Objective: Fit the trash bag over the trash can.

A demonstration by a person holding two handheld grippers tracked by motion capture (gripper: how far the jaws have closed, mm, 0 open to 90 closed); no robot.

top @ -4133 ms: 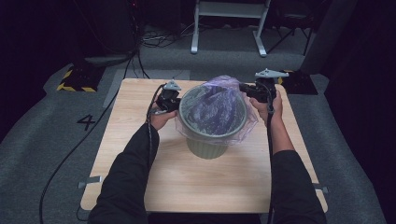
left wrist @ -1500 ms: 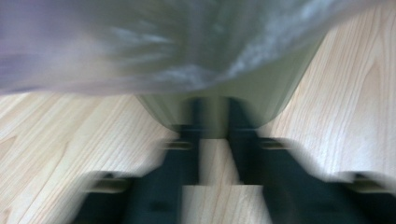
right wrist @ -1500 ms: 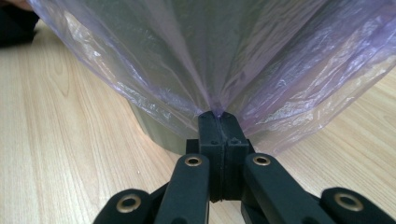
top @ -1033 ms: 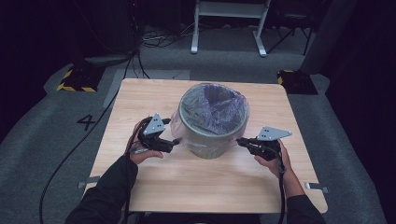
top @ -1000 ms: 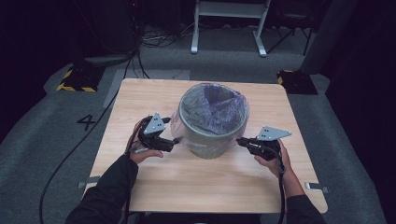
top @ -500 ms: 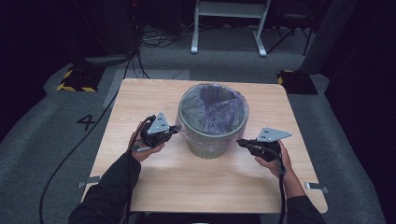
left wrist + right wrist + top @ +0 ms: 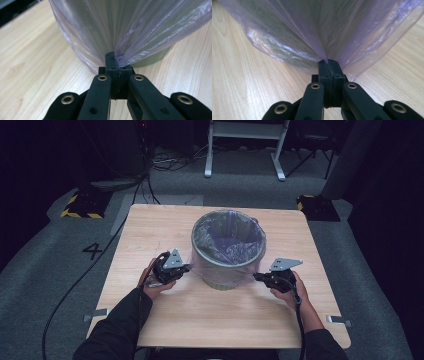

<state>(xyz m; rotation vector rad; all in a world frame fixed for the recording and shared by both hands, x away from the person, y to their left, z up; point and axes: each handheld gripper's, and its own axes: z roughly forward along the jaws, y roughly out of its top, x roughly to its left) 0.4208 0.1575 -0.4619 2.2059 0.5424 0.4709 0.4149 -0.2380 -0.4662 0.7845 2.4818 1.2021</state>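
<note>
Jaws of the left gripper (image 7: 186, 268) have just closed on the purple bin liner (image 7: 140, 32); the right gripper (image 7: 256, 277) pinches its opposite edge beside the bin (image 7: 220, 280).

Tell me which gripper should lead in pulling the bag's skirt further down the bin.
Probably neither: left gripper and right gripper are both shut on the purple bag, level on opposite sides of the bin. Pull together.

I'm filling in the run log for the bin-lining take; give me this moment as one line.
left gripper: shut on bag | right gripper: shut on bag | bag: pulled down over bin sides | bin: upright, table centre
</note>
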